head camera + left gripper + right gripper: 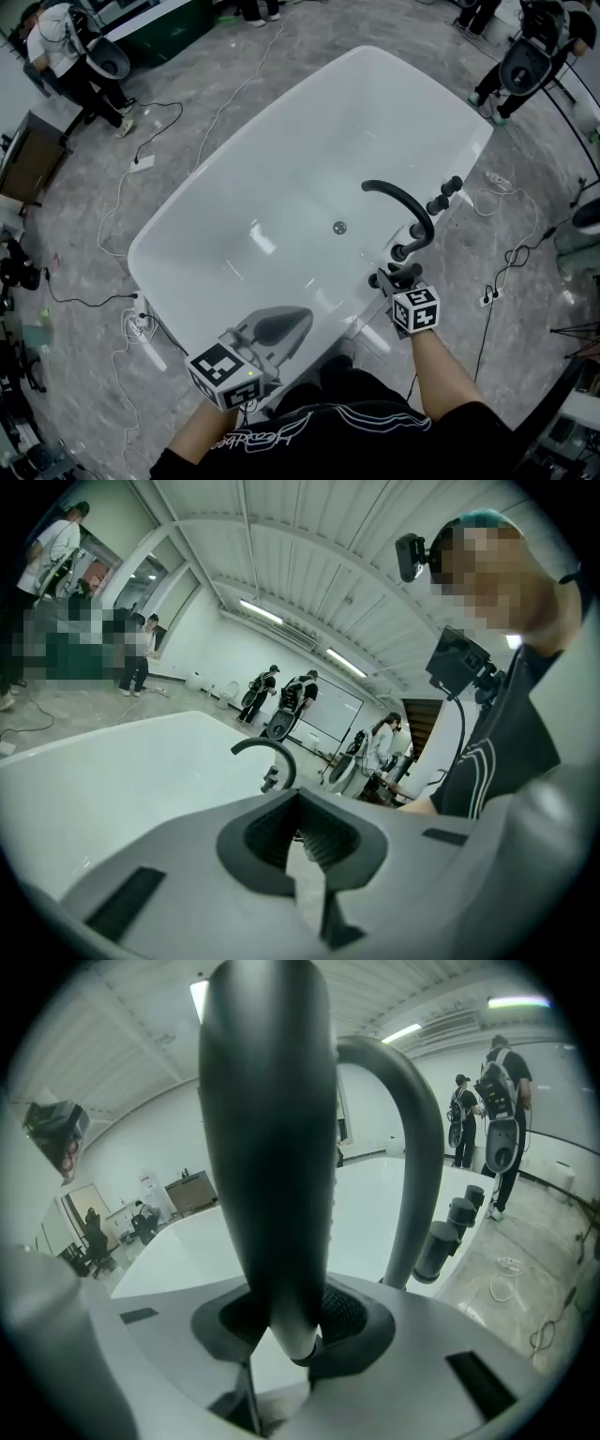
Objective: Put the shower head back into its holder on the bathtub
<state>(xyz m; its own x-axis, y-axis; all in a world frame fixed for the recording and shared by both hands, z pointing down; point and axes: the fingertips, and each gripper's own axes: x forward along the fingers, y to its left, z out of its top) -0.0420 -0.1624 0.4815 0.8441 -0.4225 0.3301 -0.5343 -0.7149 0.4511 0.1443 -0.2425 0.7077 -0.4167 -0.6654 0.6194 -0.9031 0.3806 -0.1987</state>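
One white bathtub [202, 239] fills the middle of the head view, standing on the grey floor [309, 42]. Its basin shows a single round drain [338, 227] at the bottom. The left hand-held gripper [302, 319] hangs over the near end of the tub, jaws pressed together with nothing between them. One black curved spout [403, 199] arches over the right rim, and a row of black knobs [445, 195] stands beside it. The right gripper view shows three of them.

Over to the right hand-held gripper [389, 277]: it sits at that same rim, just beside the base of the spout. It is clamped on the dark handle of the shower head [272, 1166], which stands upright between its jaws. The top of the shower head runs out of the frame in the right gripper view, and in the head view it is too small to pick out. The holder cannot be made out in any view.

There are two marker cubes, one per gripper: left [225, 373], right [415, 308]. Loose cables [122, 192] trail across the floor on both sides of the tub. Several people stand at the edges, partly cut off.
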